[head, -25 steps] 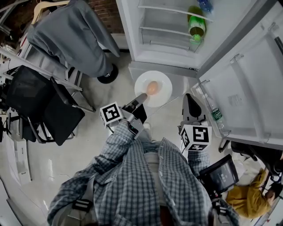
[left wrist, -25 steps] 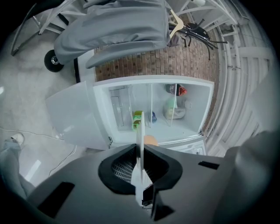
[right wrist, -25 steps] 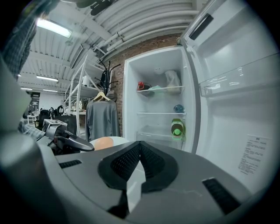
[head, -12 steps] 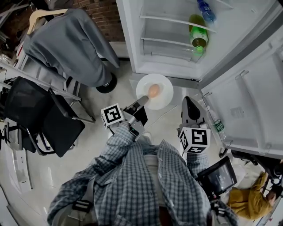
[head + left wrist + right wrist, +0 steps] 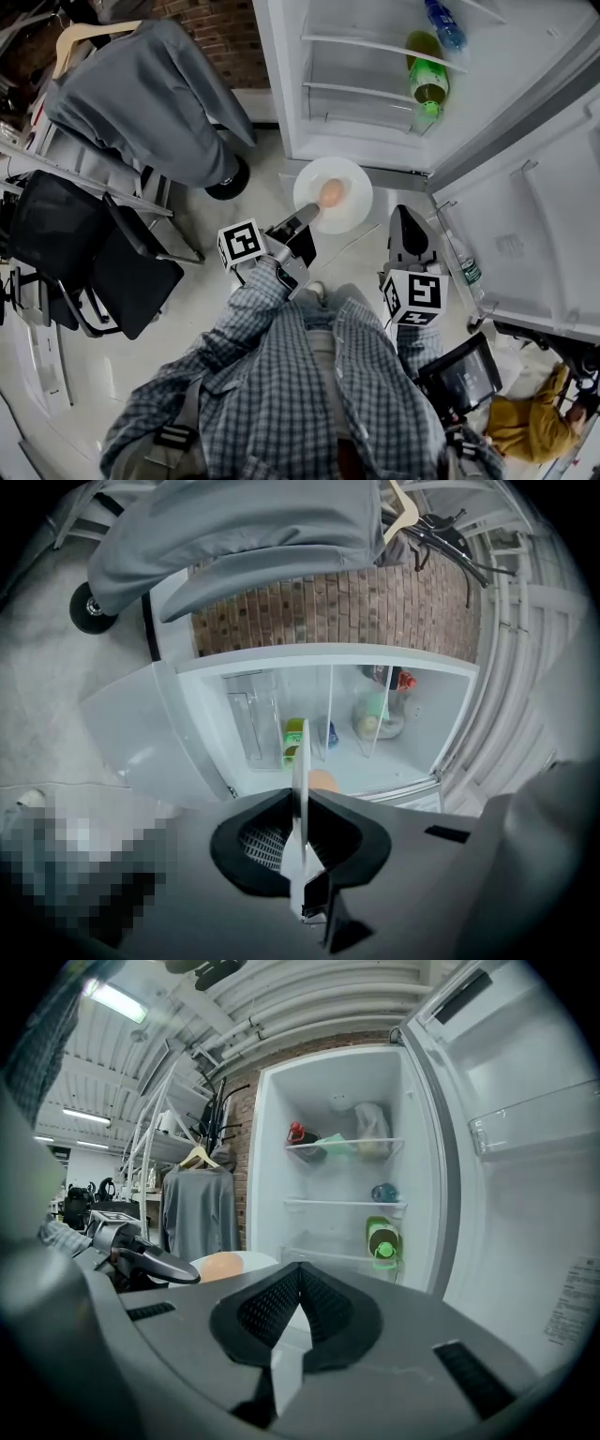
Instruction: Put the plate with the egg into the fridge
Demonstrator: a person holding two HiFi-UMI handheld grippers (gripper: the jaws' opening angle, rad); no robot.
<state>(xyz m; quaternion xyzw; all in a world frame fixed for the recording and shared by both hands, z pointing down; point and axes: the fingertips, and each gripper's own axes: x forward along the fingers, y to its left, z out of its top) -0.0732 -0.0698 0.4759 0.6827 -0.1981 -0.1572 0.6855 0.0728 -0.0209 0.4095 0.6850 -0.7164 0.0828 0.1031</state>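
Holding the plate (image 5: pixel 355 186) with the egg (image 5: pixel 330 193) just outside the open fridge (image 5: pixel 370 117).
The left gripper (image 5: pixel 307 215) is clamped on the plate's near rim; the right gripper (image 5: pixel 404 214), closed and empty, sits to its right.

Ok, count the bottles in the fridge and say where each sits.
3. A green bottle lies on a lower shelf, a blue bottle on the shelf above it, and a clear bottle stands in the door. Others may be hidden.

Left tool (image 5: pixel 305 216) tight on the plate (image 5: pixel 357 202) rim, right tool (image 5: pixel 404 214) closed, empty.
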